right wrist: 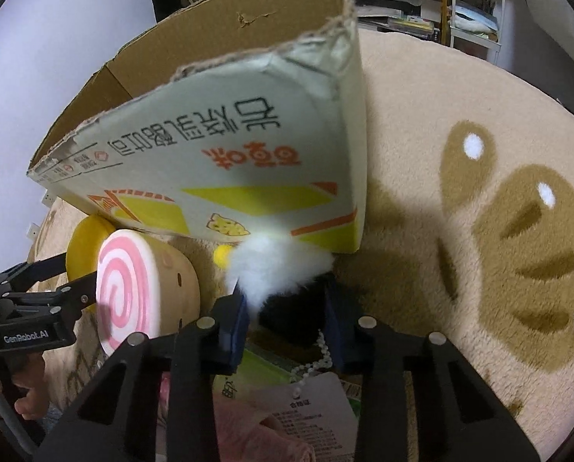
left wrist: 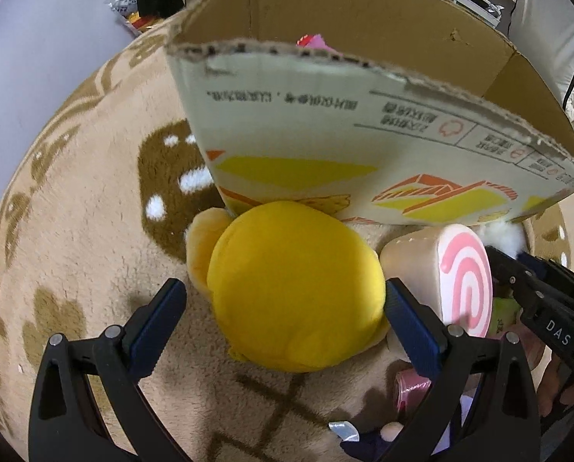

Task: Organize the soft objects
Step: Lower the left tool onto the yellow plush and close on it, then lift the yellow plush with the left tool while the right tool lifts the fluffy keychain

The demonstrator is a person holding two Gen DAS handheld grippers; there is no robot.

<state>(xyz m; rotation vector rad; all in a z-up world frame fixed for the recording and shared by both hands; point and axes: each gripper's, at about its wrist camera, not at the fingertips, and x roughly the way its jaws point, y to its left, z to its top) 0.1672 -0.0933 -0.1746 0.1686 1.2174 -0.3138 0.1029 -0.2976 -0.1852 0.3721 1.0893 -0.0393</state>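
Note:
A round yellow plush lies on the rug against the cardboard box. My left gripper is open and straddles it: the right pad touches its side, while the left pad stands a little apart. Beside it lies a beige roll cushion with a pink swirl face, which also shows in the right wrist view. My right gripper is shut on a fluffy black-and-white toy at the box's near corner; black fur fills the gap between the pads.
A beige rug with brown patterns covers the floor. A paper tag on a bead chain, a green packet and a pink item lie under the grippers. Cluttered shelves stand behind the box.

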